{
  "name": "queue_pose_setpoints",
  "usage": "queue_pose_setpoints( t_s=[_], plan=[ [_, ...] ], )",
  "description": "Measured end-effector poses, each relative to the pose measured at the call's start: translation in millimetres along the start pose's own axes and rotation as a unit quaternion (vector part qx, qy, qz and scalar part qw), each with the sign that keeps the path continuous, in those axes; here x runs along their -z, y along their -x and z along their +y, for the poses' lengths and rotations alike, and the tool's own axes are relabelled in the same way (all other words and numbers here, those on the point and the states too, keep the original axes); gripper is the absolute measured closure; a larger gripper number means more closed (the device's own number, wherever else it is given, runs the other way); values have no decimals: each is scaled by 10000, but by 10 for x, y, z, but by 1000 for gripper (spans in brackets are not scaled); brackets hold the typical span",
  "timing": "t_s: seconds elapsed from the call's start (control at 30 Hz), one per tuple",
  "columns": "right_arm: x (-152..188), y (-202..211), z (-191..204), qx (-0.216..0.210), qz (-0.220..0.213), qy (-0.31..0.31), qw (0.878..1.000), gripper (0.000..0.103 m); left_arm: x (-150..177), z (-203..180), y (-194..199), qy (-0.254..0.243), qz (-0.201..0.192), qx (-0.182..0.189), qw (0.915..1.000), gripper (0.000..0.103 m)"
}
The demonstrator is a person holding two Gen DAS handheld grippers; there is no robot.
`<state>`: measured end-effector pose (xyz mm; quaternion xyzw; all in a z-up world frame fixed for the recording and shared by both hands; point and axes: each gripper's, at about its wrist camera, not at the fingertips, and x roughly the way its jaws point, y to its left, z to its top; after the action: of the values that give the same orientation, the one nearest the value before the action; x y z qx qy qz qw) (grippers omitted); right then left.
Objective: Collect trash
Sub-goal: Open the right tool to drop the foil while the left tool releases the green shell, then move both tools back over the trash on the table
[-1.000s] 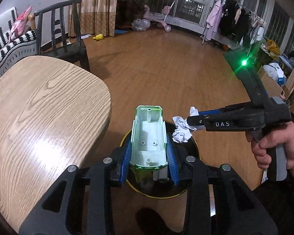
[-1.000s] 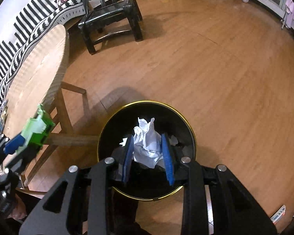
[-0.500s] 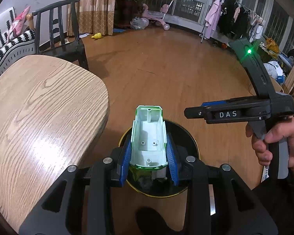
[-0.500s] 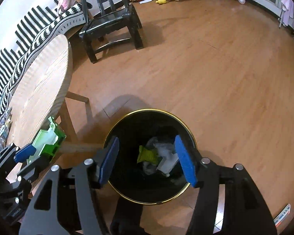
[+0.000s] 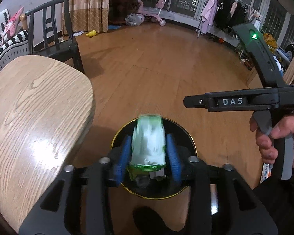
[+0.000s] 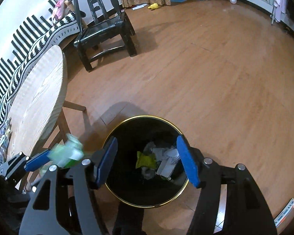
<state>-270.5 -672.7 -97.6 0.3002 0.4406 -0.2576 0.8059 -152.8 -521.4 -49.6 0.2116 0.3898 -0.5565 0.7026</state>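
A: Left to right. The wooden table (image 5: 35,105) sits at the left, and the bin (image 5: 152,156) is on the floor just beside its edge, so trash coming off the tabletop has a short carry.

B: Left gripper (image 5: 149,154)?

A: Hovering directly over the bin mouth. The green-and-white plastic casing (image 5: 149,141) is between its blue pads (image 5: 172,156), but it's motion-blurred and the pads look slightly spread. I can't tell if it's clamped or already let go. My read: this is the drop.

B: Why is it placed there?

A: It's centred inside the gold rim, so the casing should fall clean and not bounce off the edge.

B: And the right side?

A: The right gripper (image 6: 147,160) is wide apart and holding nothing. It also hangs above the bin (image 6: 147,199), with crumpled paper (image 6: 166,160) and a yellow-green wrapper (image 6: 145,159) visible at the bottom between its fingers. In the left view it's off to the right of the bin, which leaves room for the casing.

B: Risk?

A: The casing is long and rigid. If it's tilted, it could catch the rim.
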Motion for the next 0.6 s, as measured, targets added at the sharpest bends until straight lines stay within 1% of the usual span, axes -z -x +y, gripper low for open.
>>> queue_pose_setpoints(
  t_s=[0.03,0.07,0.23,0.3,0.4,0.47,0.53,0.6],
  plan=[
    [3,4,2,-6,-2,-3,10000,41,4,-1,2,19,-12,-13,10000,36],
    [5,1,3,-4,3,7,10000,41,4,0,15,38,-62,-32,10000,32],
    [-7,-2,35,39,5,55,10000,41,-26,32,152,69,-166,-20,9998,31],
    [-20,23,104,65,-61,98,9999,41,-19,73,267,101,-241,-21,9997,25],
    [-73,89,323,-7,-235,220,9995,41,33,186,531,144,-457,-179,9987,18],
    [-118,146,578,-118,-385,399,9984,41,84,319,730,231,-583,-348,9974,16],
    [-158,190,870,-263,-502,590,9966,41,170,536,988,431,-716,-584,9948,13],
    [-190,220,1276,-478,-613,874,9931,40,281,746,1235,647,-847,-792,9911,12]
  ],
)
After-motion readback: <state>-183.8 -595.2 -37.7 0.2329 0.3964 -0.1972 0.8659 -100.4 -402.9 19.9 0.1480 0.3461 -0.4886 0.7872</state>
